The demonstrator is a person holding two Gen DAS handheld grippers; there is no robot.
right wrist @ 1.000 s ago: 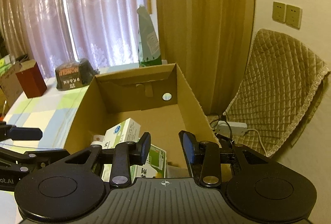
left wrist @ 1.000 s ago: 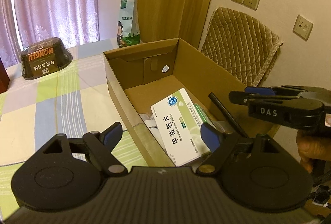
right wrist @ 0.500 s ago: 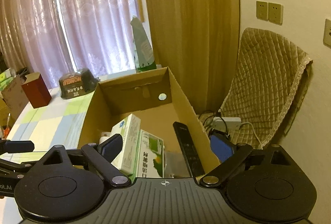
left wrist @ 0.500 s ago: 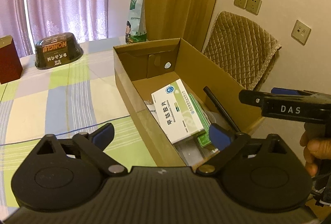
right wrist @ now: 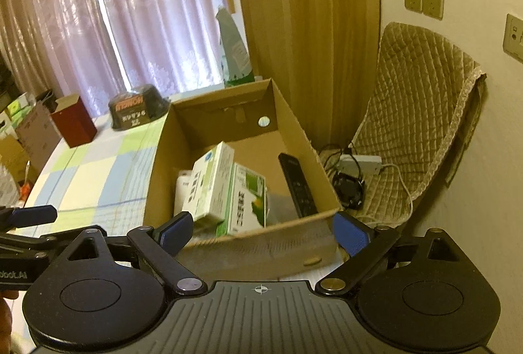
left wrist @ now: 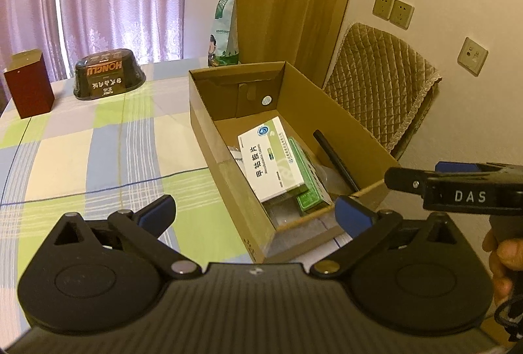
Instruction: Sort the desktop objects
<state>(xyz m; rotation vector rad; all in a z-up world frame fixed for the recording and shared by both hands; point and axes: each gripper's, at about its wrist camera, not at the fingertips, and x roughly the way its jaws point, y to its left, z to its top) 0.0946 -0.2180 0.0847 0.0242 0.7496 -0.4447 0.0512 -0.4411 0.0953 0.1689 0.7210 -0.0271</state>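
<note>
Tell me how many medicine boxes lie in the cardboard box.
2: a white medicine box leaning on a green medicine box, both left of the black remote control. More may be hidden beneath.

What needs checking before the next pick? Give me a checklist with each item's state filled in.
1. Left gripper open and empty: ok.
2. Right gripper open and empty: ok.
3. Black remote inside the cardboard box, along its right wall: ok.
4. White medicine box and green box inside the box, leaning on each other rather than flat: ok.
5. Items left on the tablecloth, namely the dark bowl, red box and upright bag: not ok, if they belong in the box.
6. Room left in the box's far half: ok.
</note>
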